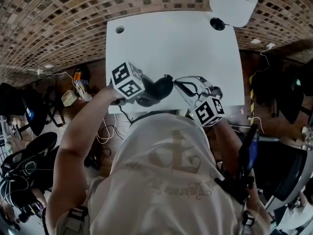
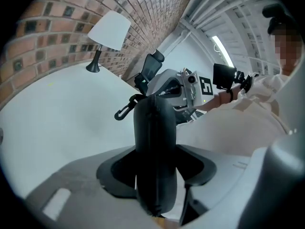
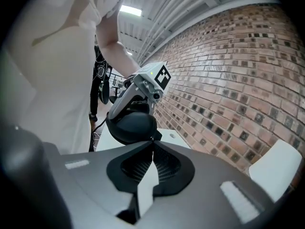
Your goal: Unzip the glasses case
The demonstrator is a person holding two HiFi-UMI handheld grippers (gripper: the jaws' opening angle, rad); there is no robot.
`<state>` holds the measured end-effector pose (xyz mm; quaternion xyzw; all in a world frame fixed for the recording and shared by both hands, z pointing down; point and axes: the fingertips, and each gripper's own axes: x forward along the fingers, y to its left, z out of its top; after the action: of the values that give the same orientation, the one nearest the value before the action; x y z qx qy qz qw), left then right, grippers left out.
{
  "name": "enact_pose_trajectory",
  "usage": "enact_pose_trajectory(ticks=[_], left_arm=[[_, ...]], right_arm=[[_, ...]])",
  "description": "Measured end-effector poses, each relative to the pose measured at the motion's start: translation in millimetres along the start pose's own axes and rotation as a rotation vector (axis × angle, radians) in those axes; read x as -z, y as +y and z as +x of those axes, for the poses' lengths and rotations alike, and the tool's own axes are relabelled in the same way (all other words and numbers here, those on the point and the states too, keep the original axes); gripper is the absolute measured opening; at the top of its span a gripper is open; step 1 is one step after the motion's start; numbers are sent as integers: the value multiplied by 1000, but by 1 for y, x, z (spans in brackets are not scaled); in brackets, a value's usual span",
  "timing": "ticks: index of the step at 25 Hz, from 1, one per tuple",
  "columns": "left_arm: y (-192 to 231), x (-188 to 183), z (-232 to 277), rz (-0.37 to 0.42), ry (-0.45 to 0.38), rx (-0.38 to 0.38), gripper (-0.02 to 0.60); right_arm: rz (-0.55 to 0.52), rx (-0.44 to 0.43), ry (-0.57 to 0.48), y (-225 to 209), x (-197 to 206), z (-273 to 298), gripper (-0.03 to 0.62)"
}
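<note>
Over table [image 1: 171, 43] near edge: black case [image 1: 162, 86].
My left claw [image 1: 152, 96]: grasping case across its sides, case on edge.
My right claw [image 1: 180, 86]: clenched, tips touching case end.

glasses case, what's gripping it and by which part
The left gripper clamps the glasses case across its body. The right gripper, shut, seems to pinch its zip pull.

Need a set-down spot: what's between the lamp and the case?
Nothing: the table between lamp and case is bare, as the head view shows.
</note>
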<state>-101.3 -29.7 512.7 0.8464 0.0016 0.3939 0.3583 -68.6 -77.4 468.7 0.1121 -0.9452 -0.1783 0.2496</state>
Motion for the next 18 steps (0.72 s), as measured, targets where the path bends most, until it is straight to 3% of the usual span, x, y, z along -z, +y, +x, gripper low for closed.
enact_pose_trajectory(ticks=[6, 18], left_arm=[[-1, -2, 3, 90, 115, -31, 245], [11, 14, 13, 173, 307, -113, 244]], right_arm=[[-76, -14, 20, 2, -2, 1, 9], [-243, -65, 82, 15, 1, 9, 11]])
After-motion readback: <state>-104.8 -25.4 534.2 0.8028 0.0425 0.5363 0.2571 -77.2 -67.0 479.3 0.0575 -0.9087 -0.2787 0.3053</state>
